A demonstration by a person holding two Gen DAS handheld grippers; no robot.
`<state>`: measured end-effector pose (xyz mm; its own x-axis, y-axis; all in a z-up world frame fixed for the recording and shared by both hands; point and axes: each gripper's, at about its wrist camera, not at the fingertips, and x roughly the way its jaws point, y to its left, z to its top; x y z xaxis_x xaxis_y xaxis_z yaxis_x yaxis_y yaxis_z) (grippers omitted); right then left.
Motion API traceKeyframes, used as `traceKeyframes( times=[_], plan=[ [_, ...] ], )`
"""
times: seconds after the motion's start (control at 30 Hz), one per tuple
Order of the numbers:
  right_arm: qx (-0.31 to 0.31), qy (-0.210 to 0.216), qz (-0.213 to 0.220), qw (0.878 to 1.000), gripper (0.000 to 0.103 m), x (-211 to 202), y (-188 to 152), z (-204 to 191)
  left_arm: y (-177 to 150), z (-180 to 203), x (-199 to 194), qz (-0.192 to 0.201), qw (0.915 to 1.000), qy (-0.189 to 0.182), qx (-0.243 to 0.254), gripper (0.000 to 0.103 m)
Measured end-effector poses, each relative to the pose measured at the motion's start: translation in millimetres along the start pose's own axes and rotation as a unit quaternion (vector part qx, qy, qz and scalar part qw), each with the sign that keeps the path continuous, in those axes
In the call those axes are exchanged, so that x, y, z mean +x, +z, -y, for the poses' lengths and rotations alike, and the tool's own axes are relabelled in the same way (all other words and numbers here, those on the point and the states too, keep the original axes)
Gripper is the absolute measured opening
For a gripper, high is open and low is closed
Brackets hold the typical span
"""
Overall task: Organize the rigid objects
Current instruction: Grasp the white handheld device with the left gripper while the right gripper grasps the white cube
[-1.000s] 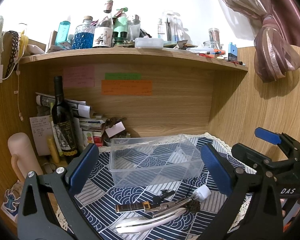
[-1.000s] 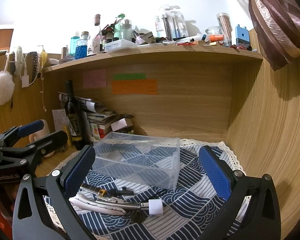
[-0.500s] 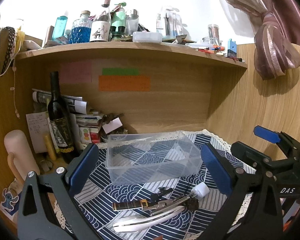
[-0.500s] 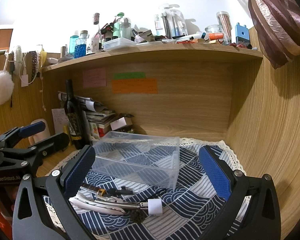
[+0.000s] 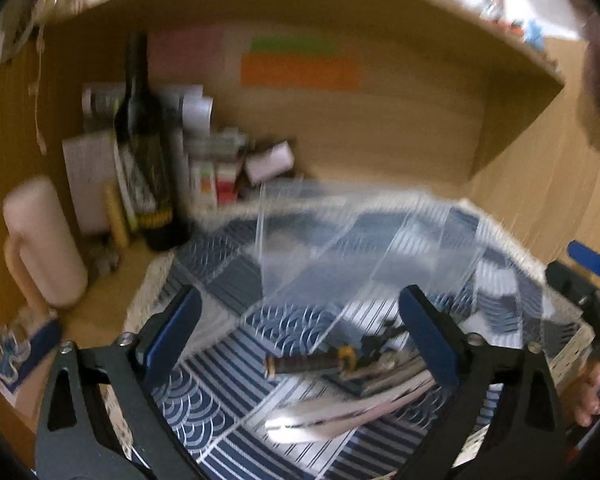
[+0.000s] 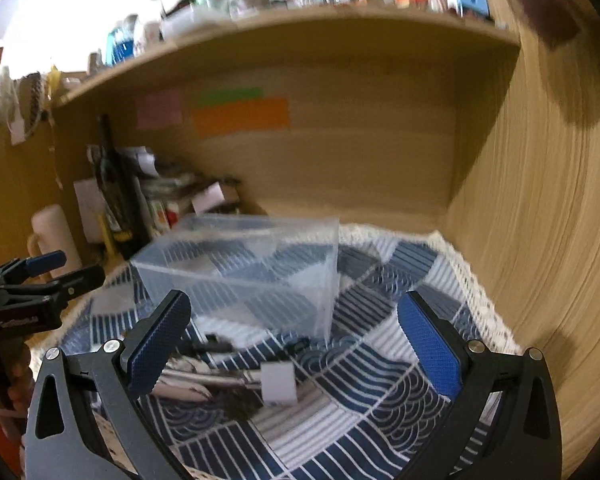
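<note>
A clear plastic bin (image 5: 352,248) (image 6: 244,276) stands on the blue patterned cloth (image 5: 204,400) (image 6: 360,384). In front of it lies a small pile: a brown-handled tool (image 5: 308,362), a white curved piece (image 5: 332,416) and a white block (image 6: 278,382) on a metal tool. My left gripper (image 5: 300,340) is open and empty, low over the pile. My right gripper (image 6: 292,344) is open and empty, above the white block. Each gripper also shows at the edge of the other's view, the left one (image 6: 40,280) and the right one (image 5: 580,276). Both views are motion-blurred.
A dark wine bottle (image 5: 144,152), papers and small boxes (image 5: 216,176) crowd the back left corner. A pale pink mug (image 5: 40,244) stands at the left. Wooden walls (image 6: 540,220) close the right side and back. A cluttered shelf (image 6: 260,20) runs overhead.
Both grippers have dipped forward and down toward the pile and the bin, which now look larger and closer. Jaws stay open.
</note>
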<state>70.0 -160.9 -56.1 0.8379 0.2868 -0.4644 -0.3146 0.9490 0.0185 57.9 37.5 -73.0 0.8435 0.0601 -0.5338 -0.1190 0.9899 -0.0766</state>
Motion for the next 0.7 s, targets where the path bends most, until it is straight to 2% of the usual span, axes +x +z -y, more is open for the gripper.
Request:
traceKeyframes(
  times=[0.13, 0.2, 0.3, 0.43, 0.53, 0.7],
  plan=[
    [0.0, -0.005, -0.032, 0.999, 0.102, 15, -11, 3, -24, -7, 30, -0.058, 0.998, 0.021, -0.01, 0.091],
    [0.001, -0.005, -0.046, 0.999, 0.102, 22, -16, 5, -35, -11, 41, -0.08, 0.9963, 0.028, -0.014, 0.087],
    [0.001, -0.005, -0.064, 0.998, 0.102, 27, -25, 8, -49, -14, 45, -0.104, 0.9939, 0.028, -0.025, 0.087],
    [0.001, -0.004, -0.085, 0.996, 0.1, 34, -33, 10, -59, -15, 29, -0.092, 0.9948, 0.019, -0.038, 0.088],
    [0.001, 0.0, -0.1, 0.995, 0.094, 43, -37, 10, -67, -13, 23, -0.094, 0.9945, 0.01, -0.047, 0.09],
    [0.004, 0.016, -0.129, 0.992, 0.078, 57, -43, 10, -76, -10, 21, -0.094, 0.9943, 0.01, -0.05, 0.091]
  ],
)
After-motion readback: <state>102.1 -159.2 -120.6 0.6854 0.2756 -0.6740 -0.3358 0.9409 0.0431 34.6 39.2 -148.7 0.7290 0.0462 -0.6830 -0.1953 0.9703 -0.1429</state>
